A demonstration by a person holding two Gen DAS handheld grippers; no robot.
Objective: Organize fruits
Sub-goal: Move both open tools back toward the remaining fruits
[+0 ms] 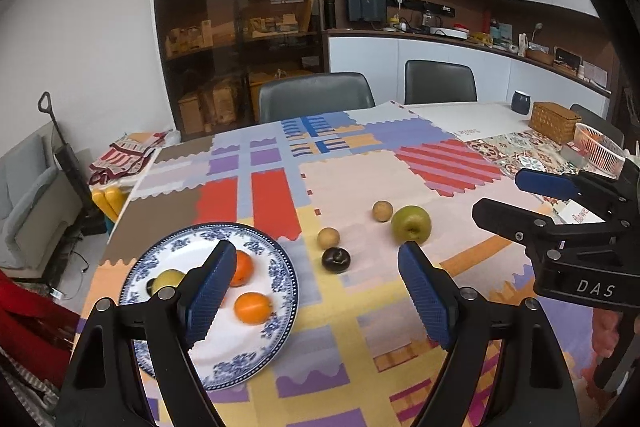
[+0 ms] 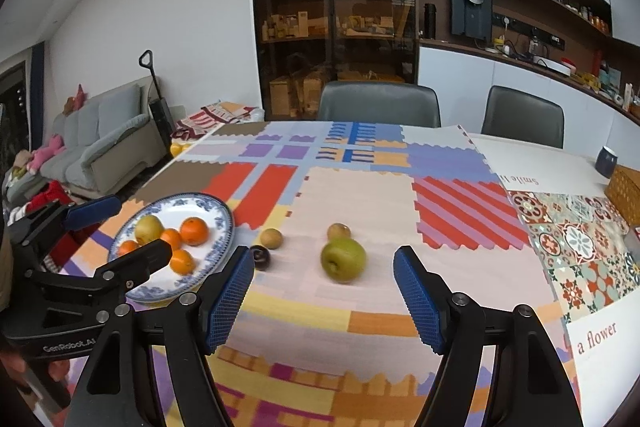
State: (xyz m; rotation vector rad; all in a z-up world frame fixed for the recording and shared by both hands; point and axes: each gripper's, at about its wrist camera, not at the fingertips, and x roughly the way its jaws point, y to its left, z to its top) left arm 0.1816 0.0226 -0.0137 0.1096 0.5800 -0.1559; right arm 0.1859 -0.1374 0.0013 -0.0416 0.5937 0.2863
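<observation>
Both your grippers are empty right now, jaws spread wide with nothing between the pads. The left gripper point(image 1: 316, 291) hangs over the near edge of the plate point(image 1: 280, 269), and the right gripper point(image 2: 324, 301) is lined up just short of the green apple point(image 2: 343, 259).

Out past the fingers, four fruits sit loose on the tablecloth point(image 2: 360, 195): that apple, a dark plum point(image 2: 261, 256) just beside the plate's rim, and two small brown round ones point(image 2: 271, 238) point(image 2: 338, 230). The plate already has oranges point(image 2: 194, 230) and a yellowish fruit point(image 2: 149, 229) on it.

I'd guess the apple is firm, smooth and a bit heavy, so take it across its widest part, stem up, or it'll squirt out. The plum looks softer, so go gentle. The little brown ones will roll if you nudge them.
</observation>
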